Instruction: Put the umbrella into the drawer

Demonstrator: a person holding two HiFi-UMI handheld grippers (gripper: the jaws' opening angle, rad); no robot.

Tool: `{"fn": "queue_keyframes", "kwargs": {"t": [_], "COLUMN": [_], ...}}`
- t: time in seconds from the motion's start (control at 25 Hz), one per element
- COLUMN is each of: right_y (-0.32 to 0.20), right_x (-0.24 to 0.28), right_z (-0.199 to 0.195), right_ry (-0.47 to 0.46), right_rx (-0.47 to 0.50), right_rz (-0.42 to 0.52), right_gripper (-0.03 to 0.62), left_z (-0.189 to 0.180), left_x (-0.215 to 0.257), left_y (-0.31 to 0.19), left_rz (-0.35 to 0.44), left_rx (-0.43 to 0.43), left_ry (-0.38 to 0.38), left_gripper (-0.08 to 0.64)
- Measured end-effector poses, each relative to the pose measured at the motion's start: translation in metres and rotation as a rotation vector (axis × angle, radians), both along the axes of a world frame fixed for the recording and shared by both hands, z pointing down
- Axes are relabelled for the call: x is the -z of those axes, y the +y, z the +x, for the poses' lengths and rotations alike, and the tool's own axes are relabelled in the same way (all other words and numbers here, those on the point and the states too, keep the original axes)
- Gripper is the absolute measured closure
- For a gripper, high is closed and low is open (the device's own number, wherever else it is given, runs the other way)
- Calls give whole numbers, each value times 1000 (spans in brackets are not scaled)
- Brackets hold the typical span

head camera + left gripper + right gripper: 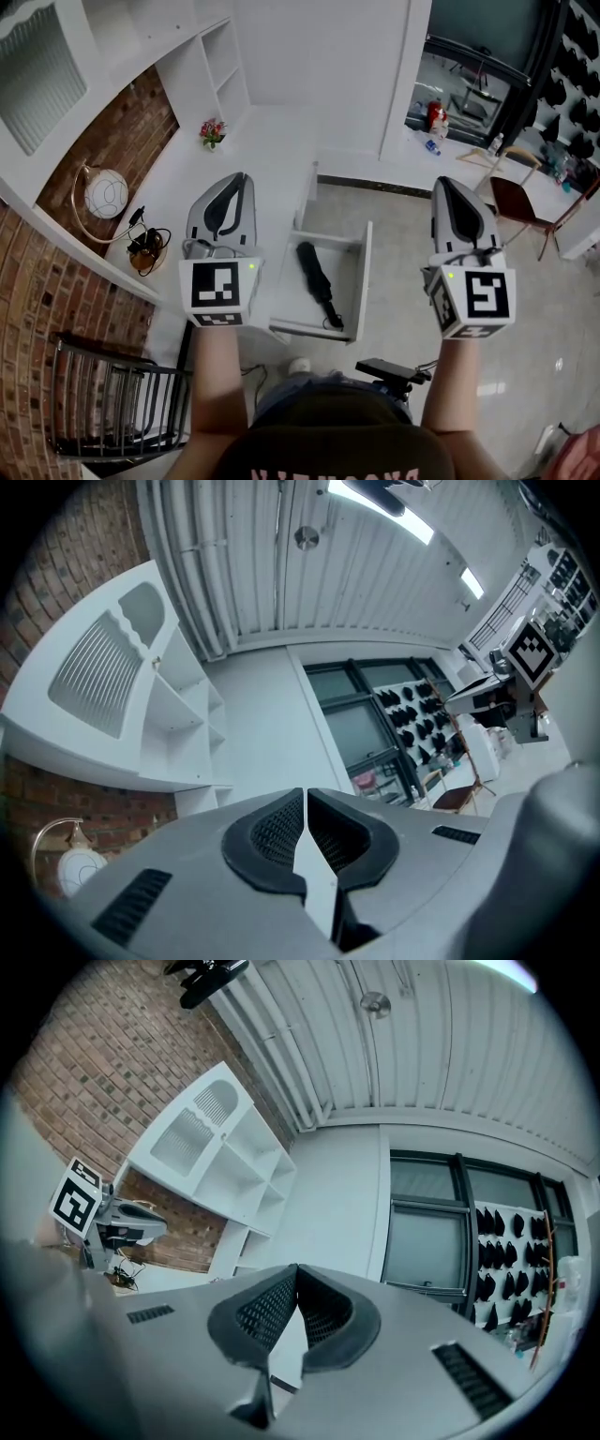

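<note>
A black folded umbrella [317, 281] lies lengthwise inside the open white drawer [364, 267], which is pulled out from the white cabinet at the middle of the head view. My left gripper [241, 178] is held up to the left of the drawer, over the white counter, shut with nothing between its pads [281, 832]. To the right of the drawer, above the floor, my right gripper [449, 184] is also shut and empty. Both gripper views look slightly upward at walls and ceiling; neither shows the umbrella or the drawer.
A round lamp [105, 194], a tangle of cables [148, 249] and a small flower pot [213, 132] stand on the white counter at the left. A black metal railing [103, 403] is at the lower left. A chair [521, 201] stands at the right.
</note>
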State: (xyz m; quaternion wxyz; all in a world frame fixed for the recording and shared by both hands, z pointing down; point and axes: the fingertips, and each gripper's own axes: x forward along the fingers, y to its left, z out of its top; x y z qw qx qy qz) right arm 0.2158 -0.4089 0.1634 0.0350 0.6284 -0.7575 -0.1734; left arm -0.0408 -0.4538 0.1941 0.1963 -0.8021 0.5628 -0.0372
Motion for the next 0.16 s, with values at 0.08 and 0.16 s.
{"fn": "queue_keyframes", "kwargs": {"t": [0.08,0.16], "right_y": [3,6], "right_x": [-1,-2], "right_z": [5,11], "right_ry": [5,9], "right_rx": [-3,-6], "right_rz": [-4,-8], "right_gripper": [592,592], "left_z": [3,7], "left_x": [1,3], "left_y": [3,6], "left_rz": [1,6], "left_rx": [5,11], "left_ry": [-3,-6], "left_gripper": [560,560]}}
